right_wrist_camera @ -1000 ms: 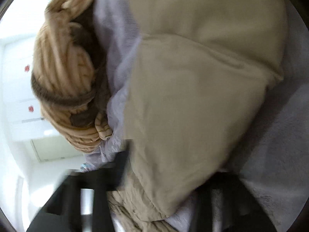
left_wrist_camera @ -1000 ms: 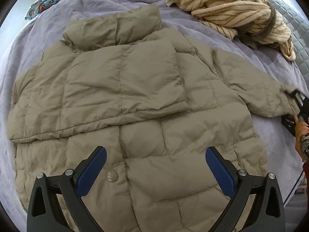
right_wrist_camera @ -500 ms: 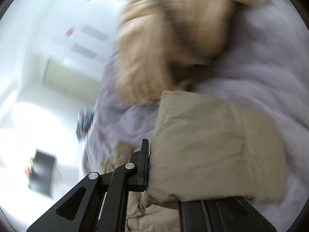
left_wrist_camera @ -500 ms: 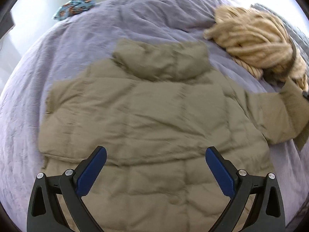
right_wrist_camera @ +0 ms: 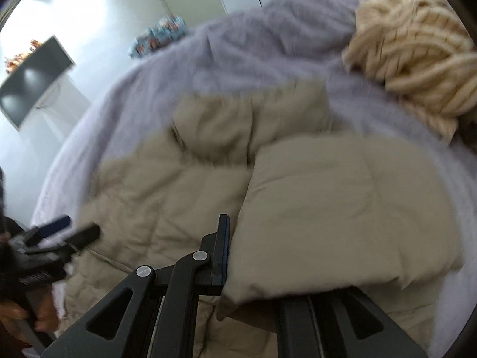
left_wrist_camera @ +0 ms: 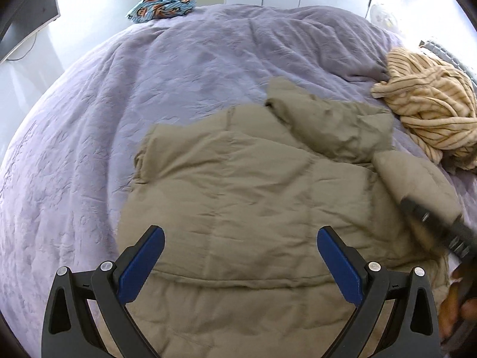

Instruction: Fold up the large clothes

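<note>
A khaki puffer jacket (left_wrist_camera: 238,197) lies flat on the lilac bedspread (left_wrist_camera: 125,95), collar at the far end. My left gripper (left_wrist_camera: 238,256) is open and empty, hovering over the jacket's lower body. My right gripper (right_wrist_camera: 253,256) is shut on the jacket's right sleeve (right_wrist_camera: 337,203) and holds it lifted over the jacket's right side. In the left wrist view the right gripper (left_wrist_camera: 429,220) shows at the right edge with the sleeve (left_wrist_camera: 417,179) in it. The left gripper (right_wrist_camera: 53,235) shows at the left edge of the right wrist view.
A cream striped garment (left_wrist_camera: 429,113) lies bunched at the bed's right side. A blue patterned cloth (left_wrist_camera: 164,3) sits at the bed's far edge. A dark monitor (left_wrist_camera: 26,21) stands at the far left, white closet doors behind.
My right gripper has carried the sleeve from out at the right up and inward over the jacket. My left gripper has pulled back and tilted up, showing more of the bed.
</note>
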### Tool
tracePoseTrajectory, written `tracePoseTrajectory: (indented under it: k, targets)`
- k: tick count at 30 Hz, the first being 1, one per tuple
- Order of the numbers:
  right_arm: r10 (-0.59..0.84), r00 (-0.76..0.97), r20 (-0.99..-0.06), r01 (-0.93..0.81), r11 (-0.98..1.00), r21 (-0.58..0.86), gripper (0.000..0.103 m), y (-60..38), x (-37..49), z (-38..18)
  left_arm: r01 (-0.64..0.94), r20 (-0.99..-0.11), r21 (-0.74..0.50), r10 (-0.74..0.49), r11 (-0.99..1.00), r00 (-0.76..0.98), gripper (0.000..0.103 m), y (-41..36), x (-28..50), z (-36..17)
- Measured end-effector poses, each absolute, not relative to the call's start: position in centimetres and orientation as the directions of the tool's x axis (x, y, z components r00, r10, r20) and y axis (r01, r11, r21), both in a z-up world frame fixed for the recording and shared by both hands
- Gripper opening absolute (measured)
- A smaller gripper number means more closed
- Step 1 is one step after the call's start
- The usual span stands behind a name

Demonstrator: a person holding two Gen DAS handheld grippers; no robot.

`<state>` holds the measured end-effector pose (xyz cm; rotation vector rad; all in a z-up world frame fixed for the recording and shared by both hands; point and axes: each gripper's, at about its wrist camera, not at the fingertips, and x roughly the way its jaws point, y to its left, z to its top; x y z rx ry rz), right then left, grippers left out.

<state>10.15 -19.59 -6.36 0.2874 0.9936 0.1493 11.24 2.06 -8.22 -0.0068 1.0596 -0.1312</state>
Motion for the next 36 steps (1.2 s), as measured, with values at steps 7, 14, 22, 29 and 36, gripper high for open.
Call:
tracePoseTrajectory:
  k: [7,14,22,29,36]
  targets:
    - [0.301,0.481,-0.824,0.166,0.891,0.422,0.067,-22.5,10.1,-9.7,0.126,-0.881,-0.096,-0.143,0.987,0.450,0.102,1.8,11.9,-10.2]
    - [0.317,0.560,-0.765,0.361,0.738,0.570,0.070,-28.6,5.6,-7.7,0.145,-0.865,-0.191,-0.236,0.971,0.443,0.102,1.4,12.3,-9.5]
    - [0.207,0.671,-0.712,0.507,0.572,0.644,0.010,-35.5,5.7,-7.1,0.160,-0.823,-0.286,-0.328,0.945,0.465,0.102,3.2,13.4,-7.9]
    - [0.336,0.627,-0.703,0.072,0.873,0.482,0.009,-22.1,10.7,-2.0,0.150,-0.751,-0.463,-0.477,0.874,0.457,0.102,6.7,14.4,-6.7]
    - [0.390,0.431,-0.813,-0.065,0.913,0.404,0.057,-13.6,10.7,-6.2,0.143,-0.718,-0.573,-0.578,0.807,0.388,0.102,7.4,15.2,-7.7]
